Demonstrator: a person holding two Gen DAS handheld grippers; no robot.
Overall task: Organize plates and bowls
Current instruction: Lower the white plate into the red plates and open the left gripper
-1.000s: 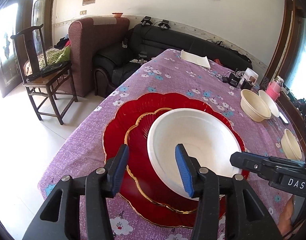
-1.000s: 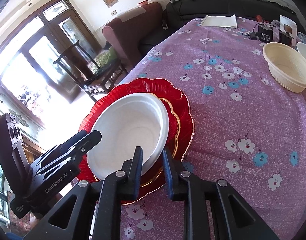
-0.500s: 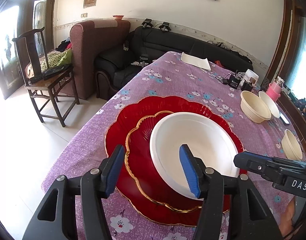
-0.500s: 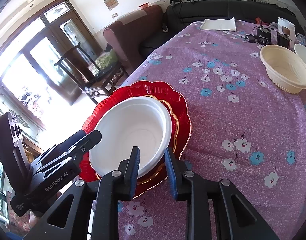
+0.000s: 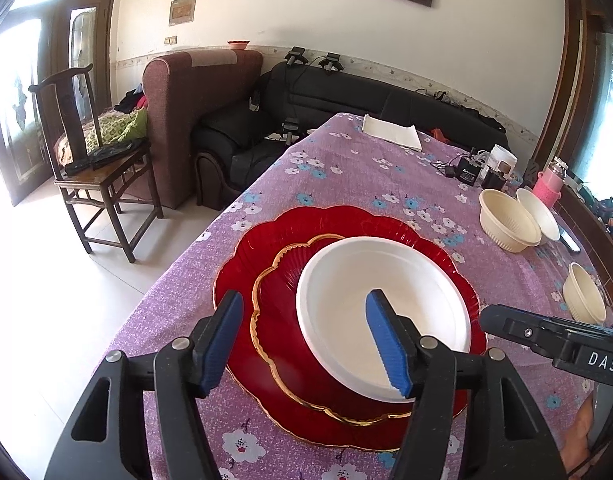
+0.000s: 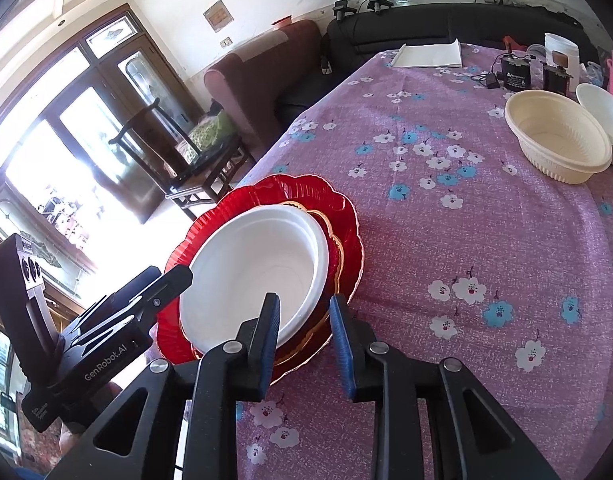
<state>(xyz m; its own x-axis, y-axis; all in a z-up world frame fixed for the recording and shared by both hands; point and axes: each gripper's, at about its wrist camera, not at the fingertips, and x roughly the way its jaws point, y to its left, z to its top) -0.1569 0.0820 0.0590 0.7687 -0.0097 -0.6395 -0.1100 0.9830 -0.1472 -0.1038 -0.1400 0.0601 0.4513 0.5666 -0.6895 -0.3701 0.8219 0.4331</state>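
A white bowl [image 5: 382,308] [image 6: 258,264] sits in a small gold-rimmed red plate [image 5: 282,320] [image 6: 338,256], which lies on a large red plate [image 5: 246,264] [image 6: 290,192] at the table's near left corner. My left gripper [image 5: 306,340] hovers over the stack's near side. Its jaws are opening, with the bowl's left rim showing between them and neither pad pressing on it. My right gripper [image 6: 305,340] is open just short of the plates' near edge, holding nothing. Each gripper's black body shows in the other's view.
On the purple flowered tablecloth [image 5: 346,176], a cream bowl [image 5: 506,224] [image 6: 558,148], a white bowl [image 5: 540,212] [image 6: 602,116] and a small cream bowl [image 5: 584,298] stand to the right. A folded white cloth [image 5: 392,132], a pink bottle [image 5: 548,182] and chargers sit farther back. The table's left edge drops to the floor.
The left jaws have spread wider and the right jaws have parted a little. Both grippers have drawn back slightly from the bowl, which now sits flatter in the plates.
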